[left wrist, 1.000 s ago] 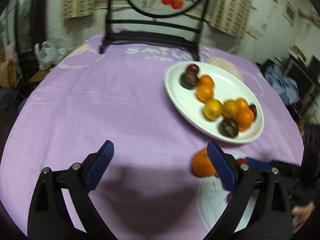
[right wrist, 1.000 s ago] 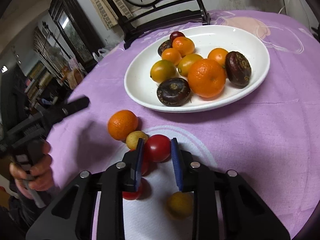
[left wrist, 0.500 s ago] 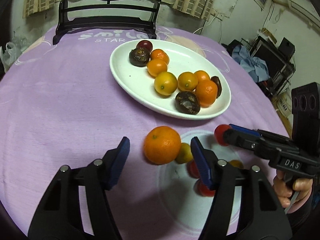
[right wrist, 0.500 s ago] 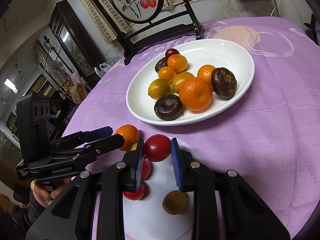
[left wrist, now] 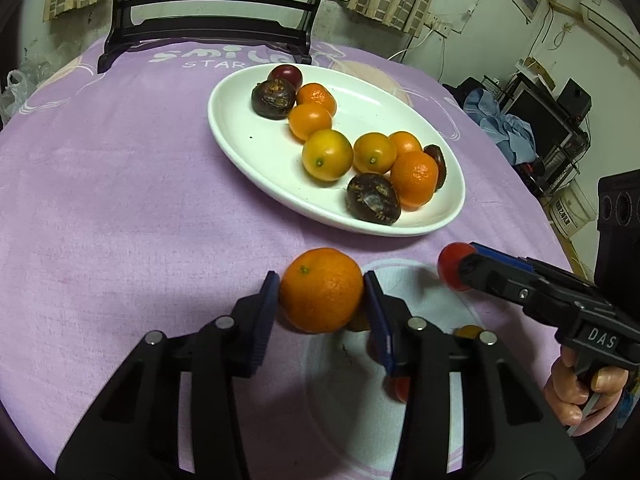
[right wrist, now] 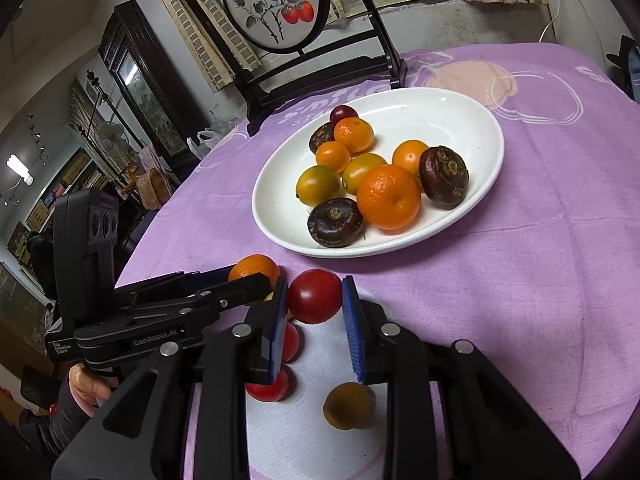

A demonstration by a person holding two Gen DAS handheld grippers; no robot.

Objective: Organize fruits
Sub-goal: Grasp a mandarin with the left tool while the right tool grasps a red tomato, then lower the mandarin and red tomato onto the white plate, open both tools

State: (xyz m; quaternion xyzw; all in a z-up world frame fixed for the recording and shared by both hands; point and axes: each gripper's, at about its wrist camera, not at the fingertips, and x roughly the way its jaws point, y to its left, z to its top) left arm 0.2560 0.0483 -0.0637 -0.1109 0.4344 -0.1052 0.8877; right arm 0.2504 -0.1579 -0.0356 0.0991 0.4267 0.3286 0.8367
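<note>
Since half a second ago the left claw (left wrist: 320, 298) has narrowed around the dimpled round orange (left wrist: 321, 289), both blue pads now touching it, just short of the white oval plate (left wrist: 256, 148). The right claw (right wrist: 314, 298) grips a smooth, glossy red tomato (right wrist: 315, 295), raised above a white cloth (right wrist: 312, 432). A hand (left wrist: 576, 390) squeezes its trigger. The surface (left wrist: 120, 184) wears a woven purple cover; a dark chair (right wrist: 316, 68) stands beyond

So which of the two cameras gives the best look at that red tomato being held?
The right wrist view: the red tomato sits centred between the right gripper fingers, nearly whole. The left wrist view shows it small at the side, partly hidden by those fingers.
</note>
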